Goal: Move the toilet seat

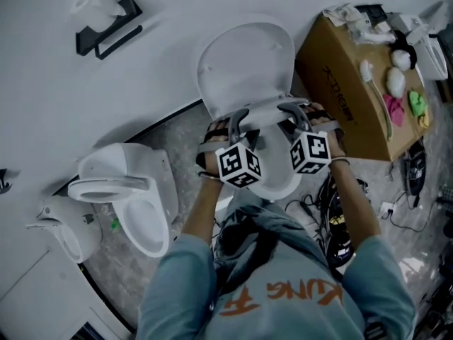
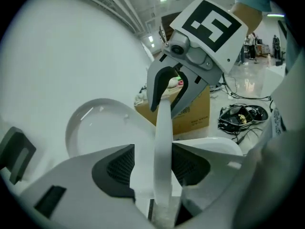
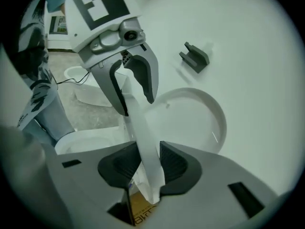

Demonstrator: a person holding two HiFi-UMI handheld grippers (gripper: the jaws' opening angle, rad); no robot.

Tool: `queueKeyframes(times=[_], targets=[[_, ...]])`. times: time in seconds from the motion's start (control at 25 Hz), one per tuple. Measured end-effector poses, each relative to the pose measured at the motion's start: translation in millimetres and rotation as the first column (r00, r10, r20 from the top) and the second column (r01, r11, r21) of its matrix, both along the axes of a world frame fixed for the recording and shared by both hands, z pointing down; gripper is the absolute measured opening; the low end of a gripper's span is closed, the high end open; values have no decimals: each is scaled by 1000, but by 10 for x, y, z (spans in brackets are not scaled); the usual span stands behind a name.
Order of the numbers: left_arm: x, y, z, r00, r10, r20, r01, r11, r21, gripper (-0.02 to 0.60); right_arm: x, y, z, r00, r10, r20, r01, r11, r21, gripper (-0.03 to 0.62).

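Raised above the front edge of the toilet (image 1: 274,187), the toilet seat (image 2: 163,128) is being pinched by the right hand-held gripper (image 3: 143,168) and only loosely straddled by the open left hand-held gripper (image 2: 157,171), so it is risking slipping and slamming down.

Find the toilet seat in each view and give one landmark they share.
Head view: toilet seat at centre, just below the raised lid.
Left gripper view: white edge-on strip between the jaws, lower centre.
Right gripper view: same strip, lower centre.
Shared landmark: the raised lid.
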State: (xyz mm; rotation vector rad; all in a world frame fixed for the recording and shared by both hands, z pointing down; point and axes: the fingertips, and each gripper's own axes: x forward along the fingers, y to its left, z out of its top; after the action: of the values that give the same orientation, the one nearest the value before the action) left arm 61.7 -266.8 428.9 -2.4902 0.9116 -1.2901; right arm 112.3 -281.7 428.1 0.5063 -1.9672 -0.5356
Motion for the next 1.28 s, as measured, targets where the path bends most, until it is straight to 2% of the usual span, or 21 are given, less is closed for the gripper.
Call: queueKeyframes(times=[0.12,0.28,0.44,0.64,0.84,0.96,1.12,1.28], targets=[[-116,-293,-51,999,-52,-14,53,997,54,192,-82,-300,-117,997,63,36,-64,998,27,123],[-210,-556,7,995,-87,-42,90,992,85,103,-200,-622,-141,993,86,82,-90,995,47,138],[-294,-809,4,993,-117,-32,120,985,123,115,-298,-879,-148,992,66,108,-75,994,80,138],[-361,-1038,-12,993,-108,-46,115,975,192,127,-367,-1130,-158,988,77,133,-90,992,94,147],[-448,-1273,14,991,-122,-62,130,979,158,132,-444,-1370,-141,984,92,155,-106,991,83,153],[-509,-1447,28,983,-176,-55,182,976,123,135,-493,-1549,-141,977,110,181,-126,988,84,158],[-568,-1621,47,973,-219,-76,227,965,129,144,-517,-1728,-124,960,144,242,-172,980,99,167],[-600,-1677,52,971,-218,-97,229,964,135,147,-536,-1782,-112,953,125,276,-159,982,103,170]])
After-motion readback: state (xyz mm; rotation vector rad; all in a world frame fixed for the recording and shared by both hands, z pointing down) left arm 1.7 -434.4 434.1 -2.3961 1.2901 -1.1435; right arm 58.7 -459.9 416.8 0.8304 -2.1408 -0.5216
